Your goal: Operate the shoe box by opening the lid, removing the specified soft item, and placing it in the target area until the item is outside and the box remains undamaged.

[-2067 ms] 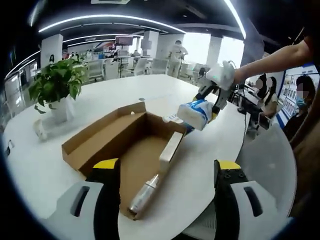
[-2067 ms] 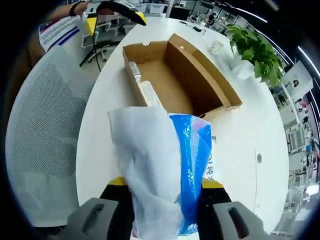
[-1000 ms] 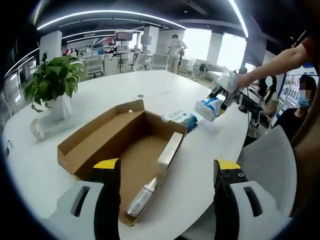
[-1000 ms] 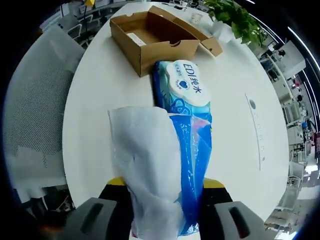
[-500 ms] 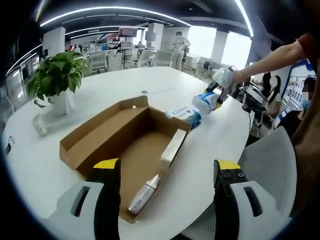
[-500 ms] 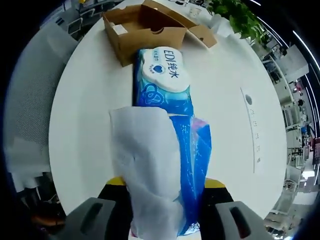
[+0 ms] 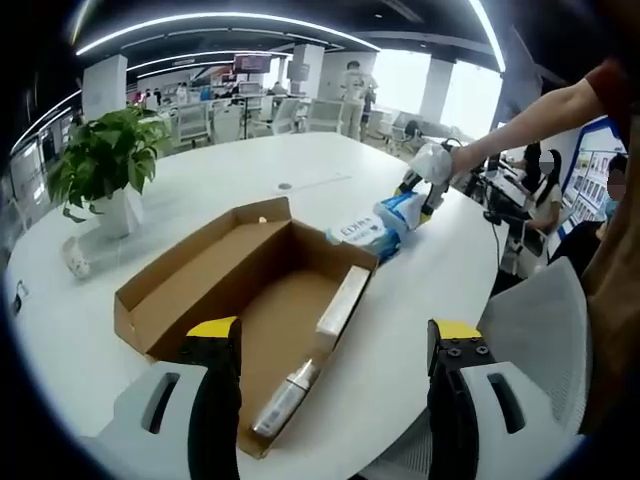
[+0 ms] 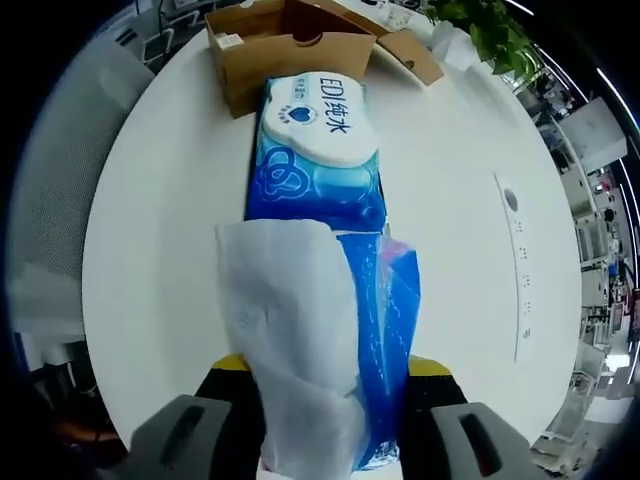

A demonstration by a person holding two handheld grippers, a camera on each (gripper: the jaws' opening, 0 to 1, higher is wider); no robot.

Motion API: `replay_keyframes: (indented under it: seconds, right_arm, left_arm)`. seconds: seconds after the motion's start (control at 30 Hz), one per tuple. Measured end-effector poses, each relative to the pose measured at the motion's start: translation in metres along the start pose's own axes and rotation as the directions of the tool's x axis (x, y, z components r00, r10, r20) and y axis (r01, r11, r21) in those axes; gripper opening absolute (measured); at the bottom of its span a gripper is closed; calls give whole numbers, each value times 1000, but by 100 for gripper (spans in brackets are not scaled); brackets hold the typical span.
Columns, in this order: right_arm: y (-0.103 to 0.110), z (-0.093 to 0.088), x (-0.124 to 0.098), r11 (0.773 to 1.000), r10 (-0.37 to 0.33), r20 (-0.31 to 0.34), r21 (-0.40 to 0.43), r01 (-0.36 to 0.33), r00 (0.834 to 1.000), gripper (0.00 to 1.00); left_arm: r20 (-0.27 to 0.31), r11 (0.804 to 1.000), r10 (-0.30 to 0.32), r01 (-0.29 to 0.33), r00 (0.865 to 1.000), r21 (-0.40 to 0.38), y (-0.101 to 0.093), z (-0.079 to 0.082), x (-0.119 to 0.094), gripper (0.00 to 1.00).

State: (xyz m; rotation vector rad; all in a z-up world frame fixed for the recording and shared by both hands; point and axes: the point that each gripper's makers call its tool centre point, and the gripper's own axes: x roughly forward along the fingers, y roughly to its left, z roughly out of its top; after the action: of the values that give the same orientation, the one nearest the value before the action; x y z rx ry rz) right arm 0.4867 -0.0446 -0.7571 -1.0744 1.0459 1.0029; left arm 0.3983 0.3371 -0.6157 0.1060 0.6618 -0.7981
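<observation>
Two packs sit beyond the box: the right gripper [image 8: 325, 375] is clamped on a blue-and-white tissue pack [image 8: 320, 340], which fills the space between its fingers [image 8: 232, 385] and juts forward from them, clear of the box [image 7: 250, 300]. Just ahead of the held pack's far end, a wipes pack [image 8: 318, 150] lies flat on the white table [image 8: 170, 200], its far end up against the box wall. In the left gripper view the right gripper [image 7: 420, 190] reaches in from the right, the held pack [image 7: 400, 212] low over the wipes pack [image 7: 362, 233]. The left gripper [image 7: 330, 345] stands open, fingers wide apart and empty; ahead between them the box lies with lid folded back, a bottle [image 7: 283, 398] and a long white carton [image 7: 342, 300] inside. A potted plant [image 7: 100, 165] stands far off to the left.
</observation>
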Motion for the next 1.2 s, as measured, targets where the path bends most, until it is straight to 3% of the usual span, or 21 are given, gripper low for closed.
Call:
replay_keyframes:
  seconds: [0.23, 0.77, 1.2]
  right_arm:
    - [-2, -1, 6, 1000, 14, 9, 10, -14, 1000, 49]
    - [-4, -4, 8, 999, 29, 11, -15, -29, 1000, 50]
    - [-6, -9, -9, 1000, 11, -6, -14, -11, 1000, 48]
  left_arm:
    - [-29, 1000, 3, -2, 1000, 6, 3, -7, 3, 76]
    - [-35, 1000, 1, -1, 999, 5, 5, -10, 6, 76]
    - [-17, 1000, 0, 1, 1000, 8, 3, -8, 3, 76]
